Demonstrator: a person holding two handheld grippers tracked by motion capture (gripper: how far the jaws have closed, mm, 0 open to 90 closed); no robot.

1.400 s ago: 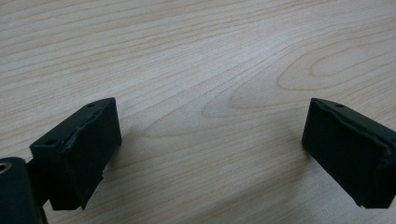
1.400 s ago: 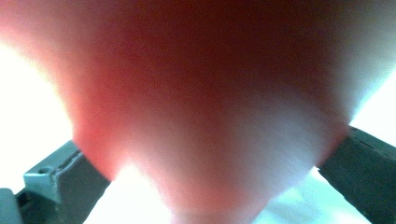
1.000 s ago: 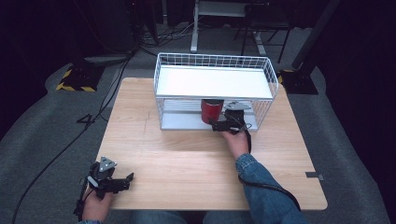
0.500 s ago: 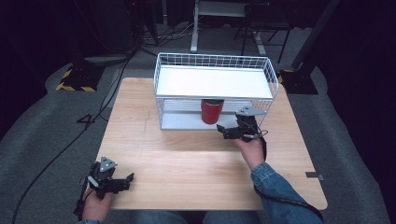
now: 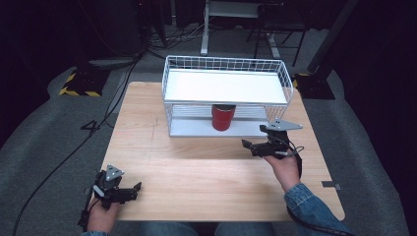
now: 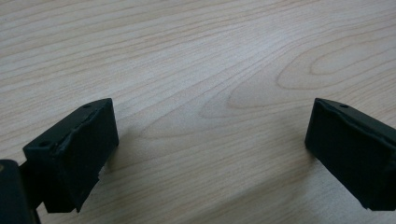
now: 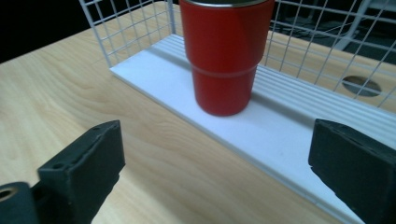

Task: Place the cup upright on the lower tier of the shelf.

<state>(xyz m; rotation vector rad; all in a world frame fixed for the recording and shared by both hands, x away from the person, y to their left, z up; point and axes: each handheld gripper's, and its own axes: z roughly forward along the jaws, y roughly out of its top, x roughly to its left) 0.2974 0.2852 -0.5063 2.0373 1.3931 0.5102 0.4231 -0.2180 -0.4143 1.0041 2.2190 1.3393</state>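
Cup (image 5: pixel 223 117) on rack's (image 5: pixel 172 83) lower shelf

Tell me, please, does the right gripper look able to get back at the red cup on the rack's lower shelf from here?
Probably yes. The right gripper is open and empty, aimed at the red cup, which stands upright near the lower shelf's open front edge. Only bare table lies between; the top shelf overhangs it.

In the right gripper view the red cup (image 7: pixel 223 56) is cut off by the top edge. In the high view the rack's upper shelf (image 5: pixel 223 86) hides the cup's rim, and the lower edge crops both forearms.
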